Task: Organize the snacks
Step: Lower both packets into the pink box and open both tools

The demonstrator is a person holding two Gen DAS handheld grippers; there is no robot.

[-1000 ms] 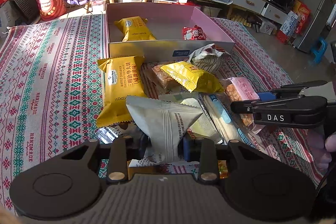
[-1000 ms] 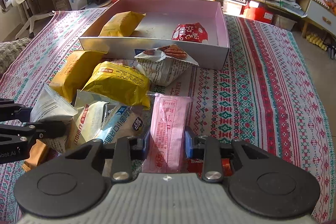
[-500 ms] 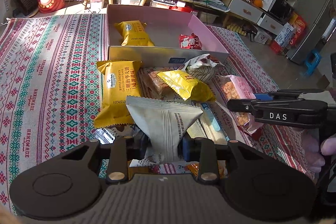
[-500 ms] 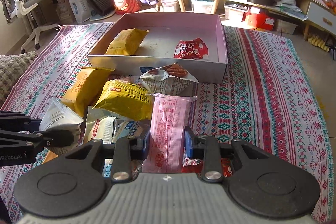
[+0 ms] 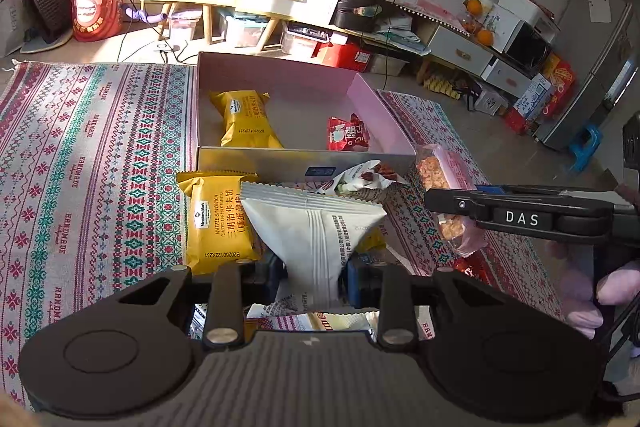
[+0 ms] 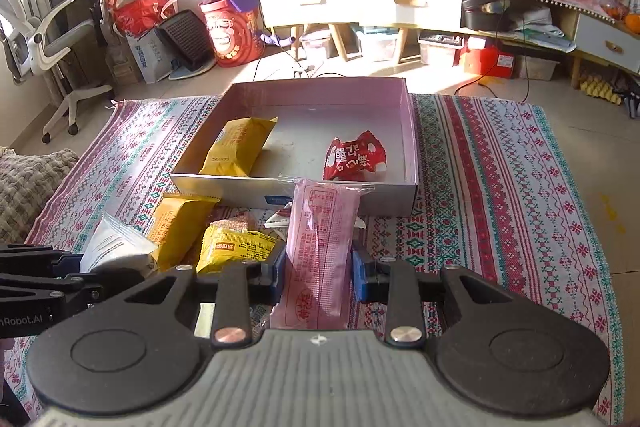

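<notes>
**Inspector:** Your left gripper [image 5: 312,273] has its jaws clamped on the white packet [image 5: 316,227], pinched at its lower narrow end; the wide crimped seam stands up, clear of the pile. Your right gripper [image 6: 318,277] has its jaws clamped on the pink packet [image 6: 320,243], gripped across its lower half, the top end free and pointing toward the box [image 6: 296,193].

**Operator:** How will they behave?

**Inspector:** Both look light, thin film pouches, soft and a little slick. I judge the white one air-filled, so it may squirm if you squeeze harder. The pink one holds pale brittle-looking pieces, seen from the left view; I would not crush it.

**Operator:** Better hold points?

**Inspector:** Keep to the flat ends and sealed seams, not the bellies. The box sits just beyond the loose pile on the patterned cloth [image 6: 500,187], with a yellow packet [image 6: 236,147] and a red packet [image 6: 354,157] already inside and bare floor between them.
</notes>
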